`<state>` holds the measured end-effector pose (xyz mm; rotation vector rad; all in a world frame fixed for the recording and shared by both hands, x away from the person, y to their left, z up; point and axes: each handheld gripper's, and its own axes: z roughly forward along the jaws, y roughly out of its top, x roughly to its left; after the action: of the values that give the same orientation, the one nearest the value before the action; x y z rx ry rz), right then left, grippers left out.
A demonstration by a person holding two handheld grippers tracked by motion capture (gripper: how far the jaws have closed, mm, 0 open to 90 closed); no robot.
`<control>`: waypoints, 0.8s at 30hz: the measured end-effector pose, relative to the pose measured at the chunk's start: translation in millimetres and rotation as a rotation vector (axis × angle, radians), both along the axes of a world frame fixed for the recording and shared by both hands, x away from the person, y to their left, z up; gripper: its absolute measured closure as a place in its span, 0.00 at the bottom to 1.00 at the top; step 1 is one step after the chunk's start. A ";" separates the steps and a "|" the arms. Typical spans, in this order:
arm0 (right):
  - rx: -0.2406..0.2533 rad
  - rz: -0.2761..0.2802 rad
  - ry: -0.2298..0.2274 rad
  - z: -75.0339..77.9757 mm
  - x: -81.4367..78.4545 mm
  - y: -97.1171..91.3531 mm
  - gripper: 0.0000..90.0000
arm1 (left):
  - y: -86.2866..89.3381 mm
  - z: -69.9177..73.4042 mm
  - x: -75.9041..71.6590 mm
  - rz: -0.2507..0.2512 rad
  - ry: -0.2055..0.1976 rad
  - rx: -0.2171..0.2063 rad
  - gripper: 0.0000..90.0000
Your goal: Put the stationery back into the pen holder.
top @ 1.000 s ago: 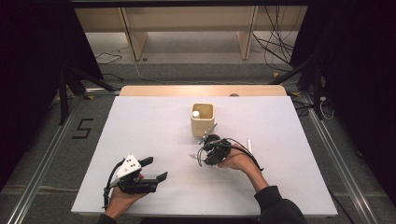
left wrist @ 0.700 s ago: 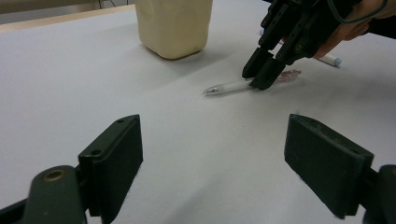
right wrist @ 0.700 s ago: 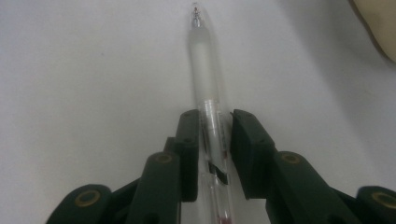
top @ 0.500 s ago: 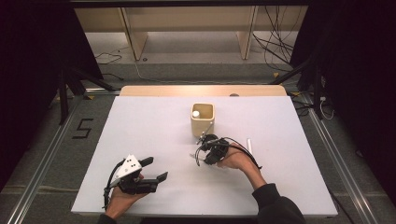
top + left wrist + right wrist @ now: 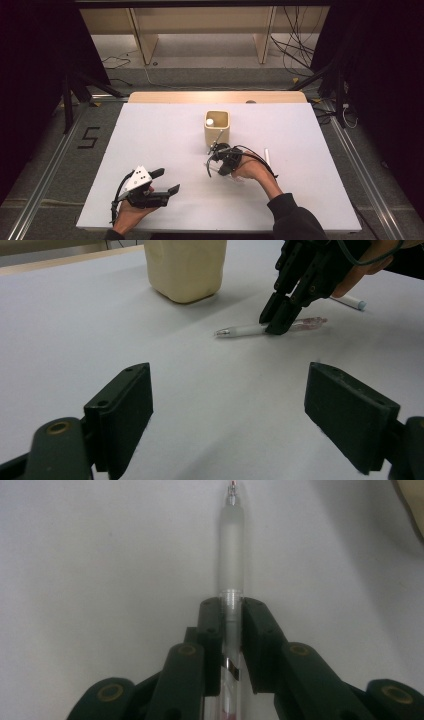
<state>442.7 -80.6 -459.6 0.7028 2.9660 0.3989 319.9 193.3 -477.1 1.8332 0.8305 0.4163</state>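
Your right gripper [image 5: 216, 159] has just been closing, and its jaws now clamp a clear pen [image 5: 231, 570] — in the right gripper view both pads press on the barrel just behind the frosted grip, with the red-tipped point running out toward 12 o'clock. In the left gripper view that pen [image 5: 250, 330] lies flat on the white table [image 5: 150, 145], and the right gripper [image 5: 280, 320] comes down on it from 1 o'clock, your fingers [image 5: 360, 277] behind it.

From above, the pen sits just at 6 o'clock of the cream cup [image 5: 217, 127], near it but apart. The cup holds a white-capped item [image 5: 209, 121]. A second white pen [image 5: 267, 155] lies at 3 o'clock of your right hand [image 5: 252, 172], untouched.

Your left gripper [image 5: 162, 182] rests low at 7 o'clock on the table, well apart from the pen — its jaws stand wide with nothing between them, the grey plate [image 5: 138, 176] on top.
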 end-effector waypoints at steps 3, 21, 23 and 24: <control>0.000 0.002 0.000 0.1 0.1 -0.1 0.88 | 0.0 -0.1 -0.1 0.000 0.000 0.000 0.21; 0.095 0.008 -0.025 14.1 -3.5 -8.0 0.89 | 0.3 -0.2 0.0 0.002 0.000 0.003 0.21; 0.124 -0.002 -0.029 18.2 -3.8 -10.8 0.89 | 0.5 -0.1 0.1 0.002 -0.001 0.003 0.21; 0.141 -0.006 -0.034 20.3 -3.9 -12.2 0.89 | 0.5 -0.2 0.1 0.003 0.000 0.002 0.21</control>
<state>438.9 -92.8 -439.3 0.7101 2.9254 0.6177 320.0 193.8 -477.3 1.8344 0.8335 0.4191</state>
